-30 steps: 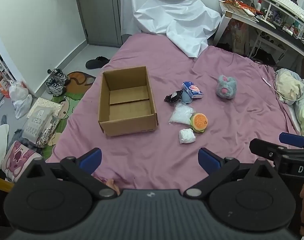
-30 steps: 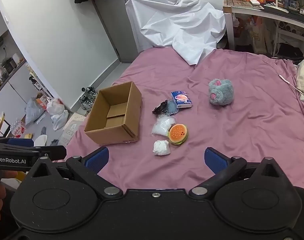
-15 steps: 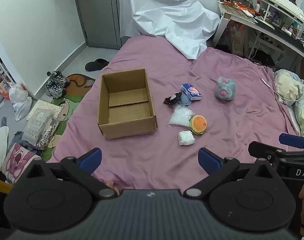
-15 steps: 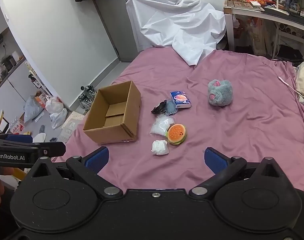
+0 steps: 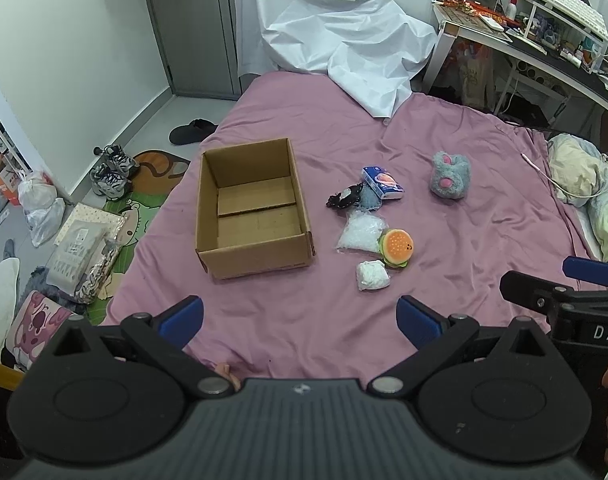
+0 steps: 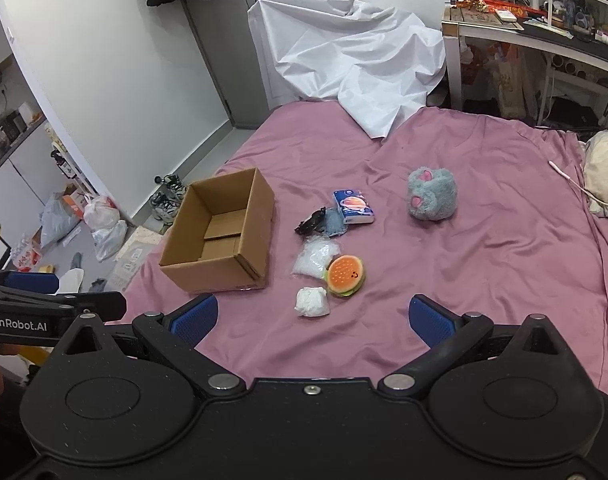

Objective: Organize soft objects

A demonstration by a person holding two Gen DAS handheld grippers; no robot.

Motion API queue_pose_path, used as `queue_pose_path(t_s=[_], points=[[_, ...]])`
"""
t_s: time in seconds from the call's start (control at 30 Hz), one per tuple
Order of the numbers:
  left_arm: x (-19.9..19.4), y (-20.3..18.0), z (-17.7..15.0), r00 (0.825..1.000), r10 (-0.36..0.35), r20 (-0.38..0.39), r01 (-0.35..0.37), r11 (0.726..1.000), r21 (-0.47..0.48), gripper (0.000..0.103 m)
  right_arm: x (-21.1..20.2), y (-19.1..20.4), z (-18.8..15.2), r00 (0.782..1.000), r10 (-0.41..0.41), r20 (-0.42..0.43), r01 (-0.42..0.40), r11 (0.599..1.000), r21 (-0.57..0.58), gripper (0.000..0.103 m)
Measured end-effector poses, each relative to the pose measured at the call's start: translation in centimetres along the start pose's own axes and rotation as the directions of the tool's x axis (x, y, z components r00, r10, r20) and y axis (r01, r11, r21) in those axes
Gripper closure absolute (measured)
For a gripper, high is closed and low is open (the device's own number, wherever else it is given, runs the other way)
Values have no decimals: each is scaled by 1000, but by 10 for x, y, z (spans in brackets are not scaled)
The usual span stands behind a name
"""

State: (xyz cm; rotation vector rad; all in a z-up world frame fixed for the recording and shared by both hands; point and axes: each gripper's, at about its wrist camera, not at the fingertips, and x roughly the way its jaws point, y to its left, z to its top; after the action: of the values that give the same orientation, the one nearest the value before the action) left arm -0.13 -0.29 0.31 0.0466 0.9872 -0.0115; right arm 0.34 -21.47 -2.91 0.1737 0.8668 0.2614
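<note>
An open, empty cardboard box (image 5: 252, 208) (image 6: 220, 236) sits on the purple bedsheet (image 5: 484, 248). To its right lie a burger plush (image 5: 396, 247) (image 6: 345, 275), a white wad (image 5: 372, 275) (image 6: 312, 301), a clear bag (image 5: 361, 233) (image 6: 316, 257), a blue tissue pack (image 5: 382, 183) (image 6: 353, 206), a black item (image 5: 344, 197) (image 6: 310, 220) and a grey plush (image 5: 450, 176) (image 6: 431, 194). My left gripper (image 5: 300, 316) and right gripper (image 6: 313, 316) are both open and empty, held over the bed's near edge, well short of the objects.
A white sheet (image 5: 340, 40) drapes over the bed's far end. A cluttered desk (image 5: 544, 40) stands at the back right. Pillows (image 5: 584, 184) lie at the right edge. Shoes (image 5: 112, 172), bags and a mat lie on the floor at left.
Both views have pulled back slightly, so the objects sit a little farther off. Nothing on the bed has moved and both grippers stay open.
</note>
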Motion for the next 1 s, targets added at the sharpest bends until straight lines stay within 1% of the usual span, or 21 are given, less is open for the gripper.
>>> queue_pose_path(t_s=[0.4, 0.57, 1.0], points=[[-1, 1, 4, 1000, 4, -4, -4, 1000, 0, 1, -1, -3, -3, 1000, -8, 0, 8, 1000, 5, 0], [-1, 0, 4, 1000, 6, -6, -6, 1000, 0, 1, 0, -3, -4, 1000, -29, 10, 29, 1000, -9, 0], [3, 0, 2, 1000, 11, -20, -11, 1000, 11, 1, 5, -4, -6, 999, -40, 1, 41, 999, -10, 0]])
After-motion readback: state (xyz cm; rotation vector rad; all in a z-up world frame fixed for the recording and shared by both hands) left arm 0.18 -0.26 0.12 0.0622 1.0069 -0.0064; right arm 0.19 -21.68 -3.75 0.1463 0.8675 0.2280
